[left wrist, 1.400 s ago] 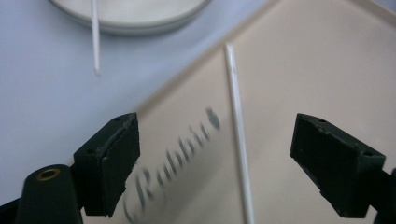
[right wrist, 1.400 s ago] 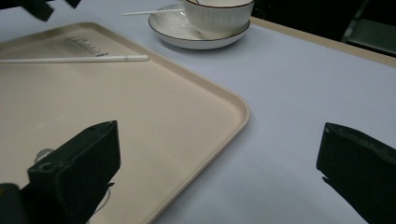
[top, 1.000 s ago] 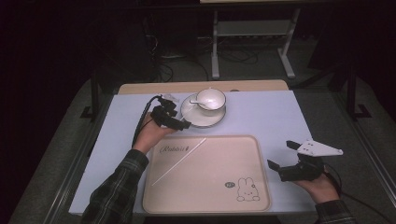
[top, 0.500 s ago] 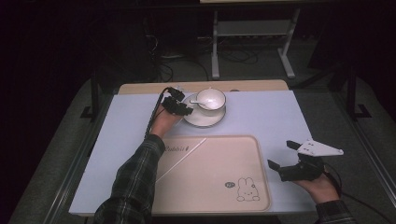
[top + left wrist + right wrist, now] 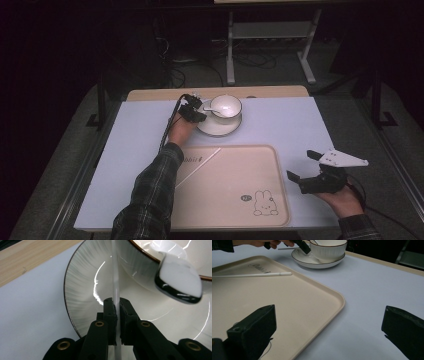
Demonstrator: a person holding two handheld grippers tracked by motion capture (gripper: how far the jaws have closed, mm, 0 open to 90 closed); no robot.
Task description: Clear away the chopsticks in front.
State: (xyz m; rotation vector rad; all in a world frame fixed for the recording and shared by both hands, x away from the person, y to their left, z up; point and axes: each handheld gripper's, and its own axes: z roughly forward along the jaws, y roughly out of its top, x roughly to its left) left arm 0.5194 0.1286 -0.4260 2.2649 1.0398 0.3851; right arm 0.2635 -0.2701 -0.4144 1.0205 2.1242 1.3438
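The left gripper (image 5: 117, 305), its jaws just closing, pinches a thin white stick (image 5: 115, 277) whose long axis runs straight ahead across the saucer (image 5: 82, 290) toward the cup (image 5: 225, 106).

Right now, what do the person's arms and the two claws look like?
Both claws are black with two blocky jaws. The left claw shows brass-coloured screw rings at its joints in the left gripper view, and a black cable trails from it. The right claw carries a pale grey three-cornered plate on top. Both forearms wear dark plaid sleeves.
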